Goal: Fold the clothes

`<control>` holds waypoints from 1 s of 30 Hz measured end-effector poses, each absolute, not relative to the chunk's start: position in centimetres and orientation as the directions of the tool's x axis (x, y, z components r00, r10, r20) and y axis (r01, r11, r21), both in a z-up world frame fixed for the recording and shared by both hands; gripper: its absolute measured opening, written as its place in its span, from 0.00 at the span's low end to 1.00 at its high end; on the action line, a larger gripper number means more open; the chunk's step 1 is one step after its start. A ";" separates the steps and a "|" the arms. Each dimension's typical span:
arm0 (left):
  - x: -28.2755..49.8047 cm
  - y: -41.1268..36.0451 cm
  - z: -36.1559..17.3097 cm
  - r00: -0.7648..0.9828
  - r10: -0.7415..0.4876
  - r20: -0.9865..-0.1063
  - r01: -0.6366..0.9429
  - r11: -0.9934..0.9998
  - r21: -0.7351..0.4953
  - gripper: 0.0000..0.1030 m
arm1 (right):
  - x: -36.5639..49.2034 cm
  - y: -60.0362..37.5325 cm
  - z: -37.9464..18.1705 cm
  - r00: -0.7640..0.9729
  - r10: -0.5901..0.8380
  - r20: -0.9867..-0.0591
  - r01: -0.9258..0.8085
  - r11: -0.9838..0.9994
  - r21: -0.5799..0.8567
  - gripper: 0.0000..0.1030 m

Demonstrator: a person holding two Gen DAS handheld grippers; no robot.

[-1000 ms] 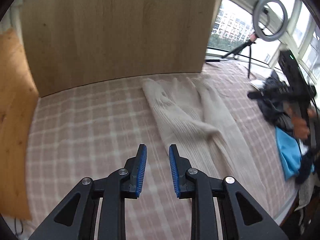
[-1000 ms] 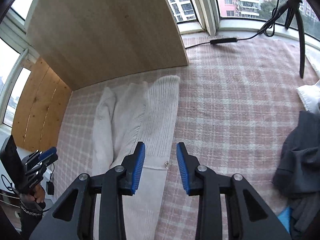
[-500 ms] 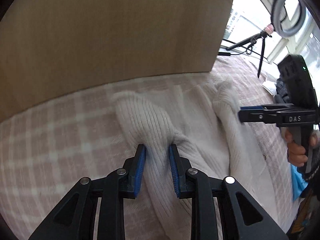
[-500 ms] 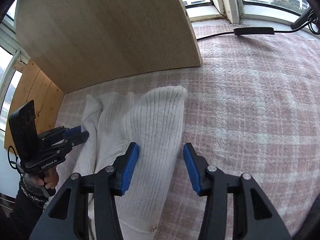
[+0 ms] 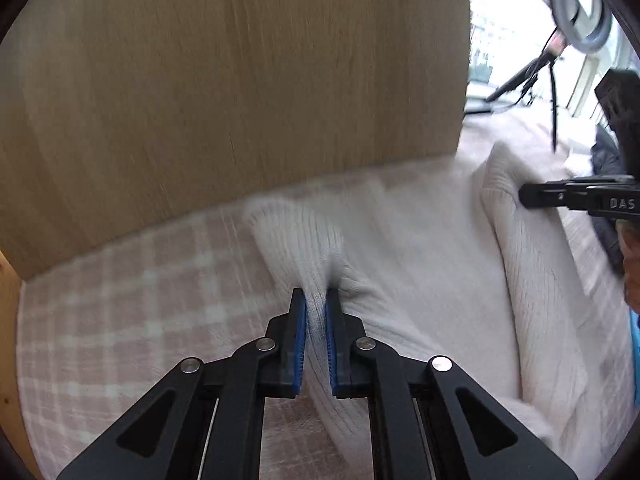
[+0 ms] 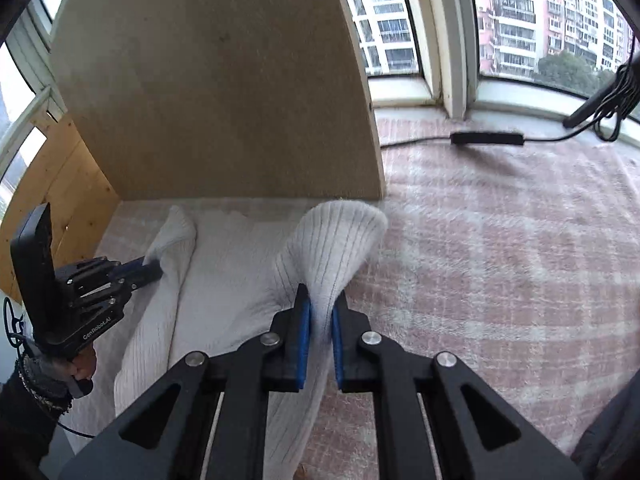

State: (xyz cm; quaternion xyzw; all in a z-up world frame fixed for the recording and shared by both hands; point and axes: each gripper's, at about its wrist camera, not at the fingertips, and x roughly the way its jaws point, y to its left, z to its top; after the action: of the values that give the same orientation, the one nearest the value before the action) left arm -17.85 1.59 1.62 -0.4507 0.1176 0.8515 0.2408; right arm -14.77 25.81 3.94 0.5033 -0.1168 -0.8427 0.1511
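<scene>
A cream ribbed knit garment (image 5: 420, 264) lies lengthwise on the pink plaid blanket (image 5: 120, 300), its far end near a wooden board. My left gripper (image 5: 316, 308) is shut on the garment's left far corner, which bunches up between the blue pads. My right gripper (image 6: 320, 312) is shut on the right far corner (image 6: 340, 236), lifted into a fan. Each gripper also shows in the other view: the right one (image 5: 524, 196) and the left one (image 6: 154, 270), both pinching the garment (image 6: 224, 280).
An upright wooden board (image 6: 224, 100) stands just behind the garment. A ring light on a tripod (image 5: 576, 12) and dark clothes (image 5: 608, 160) are at the right. A black cable and plug strip (image 6: 486, 138) lie on the blanket (image 6: 500, 260) by the window.
Both grippers moved forward to the garment's far corners and closed on them. The corners are now pinched and raised off the blanket.
</scene>
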 end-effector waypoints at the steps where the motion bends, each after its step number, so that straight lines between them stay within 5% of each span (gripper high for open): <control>1: -18.1 1.8 1.2 -0.476 0.289 -0.831 -0.515 -0.857 -0.003 0.10 | -14.7 25.8 4.1 -0.452 -0.353 -0.819 0.140 -0.935 0.325 0.11; 8: -17.8 -0.7 4.8 -0.535 0.327 -0.779 -0.493 -0.870 -0.026 0.16 | -13.3 27.8 7.1 -0.512 -0.325 -0.795 0.109 -0.943 0.315 0.28; 15: -19.0 0.8 2.9 -0.438 0.428 -0.790 -0.555 -0.820 -0.136 0.12 | -13.8 26.5 7.0 -0.511 -0.372 -0.775 0.117 -0.923 0.366 0.28; 20: -20.0 4.1 1.2 -0.459 0.355 -0.814 -0.572 -0.819 -0.035 0.14 | -17.9 23.8 4.8 -0.451 -0.331 -0.829 0.131 -0.943 0.305 0.28; 23: -19.0 2.8 3.8 -0.429 0.399 -0.810 -0.570 -0.816 -0.101 0.13 | -18.4 22.6 5.2 -0.422 -0.275 -0.864 0.142 -0.961 0.237 0.28; 30: -9.4 -4.2 11.2 -0.451 0.514 -0.730 -0.577 -0.792 -0.202 0.13 | -10.3 22.5 12.4 -0.446 -0.438 -0.781 0.235 -0.899 0.370 0.28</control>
State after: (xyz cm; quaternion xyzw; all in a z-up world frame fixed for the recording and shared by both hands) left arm -9.37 -4.18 11.15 -0.4146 0.0376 0.8509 0.3205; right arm -10.33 22.49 12.40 0.4873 -0.1042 -0.8438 0.1993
